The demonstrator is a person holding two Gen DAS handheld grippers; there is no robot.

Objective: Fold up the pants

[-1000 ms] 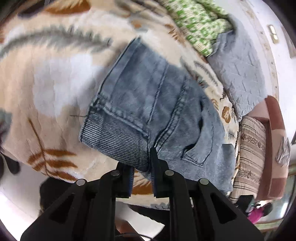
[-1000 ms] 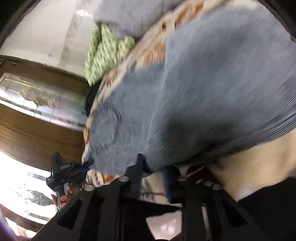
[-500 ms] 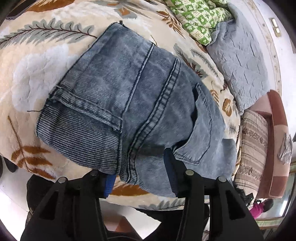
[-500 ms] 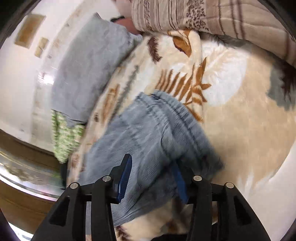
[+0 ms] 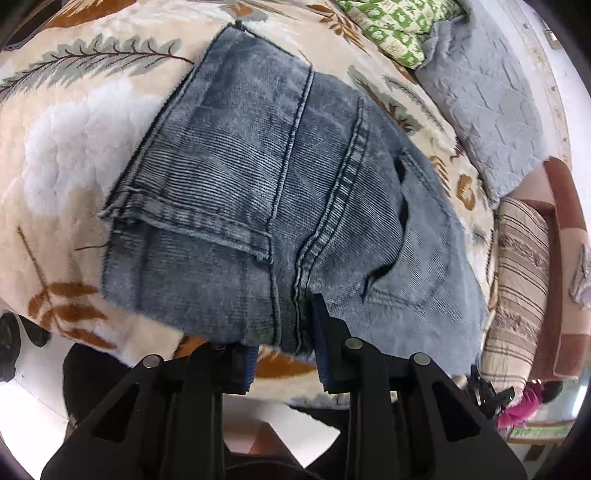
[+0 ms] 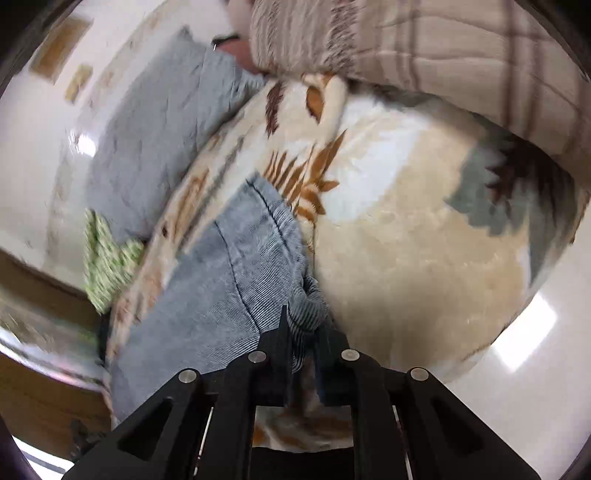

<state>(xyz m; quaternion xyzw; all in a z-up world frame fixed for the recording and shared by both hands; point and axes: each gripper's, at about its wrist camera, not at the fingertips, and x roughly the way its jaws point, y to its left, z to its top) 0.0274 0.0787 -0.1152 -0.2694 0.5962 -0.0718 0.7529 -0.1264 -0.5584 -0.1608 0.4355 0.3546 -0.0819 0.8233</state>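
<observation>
Where the folded blue pants (image 5: 280, 206) lie on the leaf-patterned blanket (image 5: 74, 155), their near edge is met by the left gripper (image 5: 282, 347) from below in the left wrist view. One finger is seen over the denim beside the double-stitched seam, the other under the near hem, so the cloth's edge is taken between them; the left jaws have just been closing, and whether the pads press the fabric cannot be told. A back pocket (image 5: 413, 243) is seen on the right part of the pants, and a turned hem lies across the left part.

On the far right, the pants are bordered by a grey quilted pillow (image 5: 487, 107) and a green patterned cloth (image 5: 391, 33); a striped cushion (image 5: 521, 280) is seen further right. Bare blanket is left open to the left of the pants and beyond their far edge, while the blanket's near edge lies just beside the left gripper.

In the right wrist view, which is blurred, a bunched corner of the pants (image 6: 236, 273) is pinched between the fingers of the right gripper (image 6: 304, 332), whose jaws have just been opening yet are seen narrowly set on the cloth. Wide bare blanket (image 6: 406, 240) is left to the right of that corner.
</observation>
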